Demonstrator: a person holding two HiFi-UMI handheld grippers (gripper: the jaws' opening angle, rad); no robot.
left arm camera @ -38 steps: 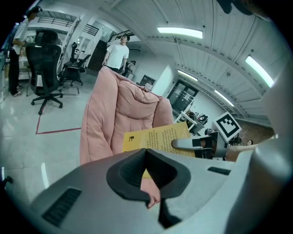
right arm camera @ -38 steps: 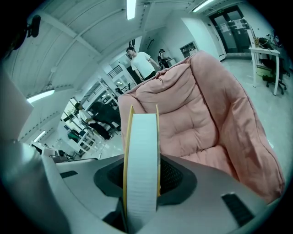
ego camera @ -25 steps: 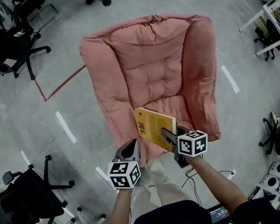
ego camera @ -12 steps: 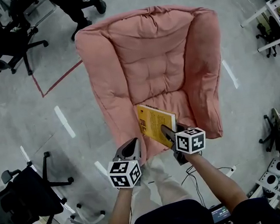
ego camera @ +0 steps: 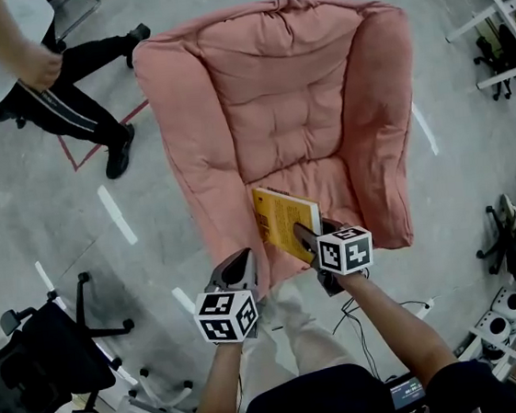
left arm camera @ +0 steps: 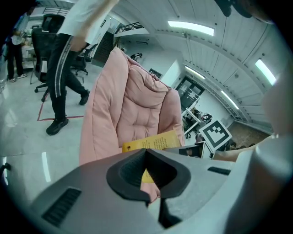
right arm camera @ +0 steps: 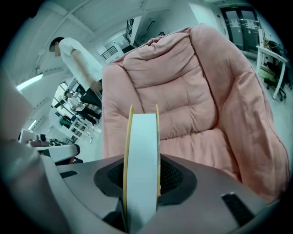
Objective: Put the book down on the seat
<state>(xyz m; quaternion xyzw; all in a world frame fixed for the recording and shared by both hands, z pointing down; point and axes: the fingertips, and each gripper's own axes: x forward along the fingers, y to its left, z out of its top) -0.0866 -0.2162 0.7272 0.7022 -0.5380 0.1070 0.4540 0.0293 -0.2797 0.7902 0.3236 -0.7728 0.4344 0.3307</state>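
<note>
**Book (ego camera: 285, 224) clamped in right gripper (ego camera: 304, 238), over seat front, not yet released**

Right fingers (right arm camera: 178, 179) are gripping the book by its near edge. In the right gripper view the white page block is standing upright between them, yellow covers on both sides. In the head view the book is sitting at centre frame, just below the middle, over the front part of the pink armchair's seat cushion (ego camera: 297, 183). Can't tell whether its far end is touching the fabric.

Left gripper (ego camera: 239, 270) is hanging lower left of the book, just off the chair's front edge. Its fingers (left arm camera: 126, 171) are meeting at the tips, with nothing between them.

Someone (ego camera: 35, 74) is walking at the upper left of the frame, well apart from the chair.

Judging the step: final approach to set-down, with the release still to come.

The next move is calling for:
- tipping the book flat, cover down, onto the cushion
- getting its weight onto the fabric before the right fingers open
- landing it back from the front lip, since a soft, sloping cushion could let it slide off
- pulling the right gripper straight back once it's open, so it isn't dragging the book
</note>
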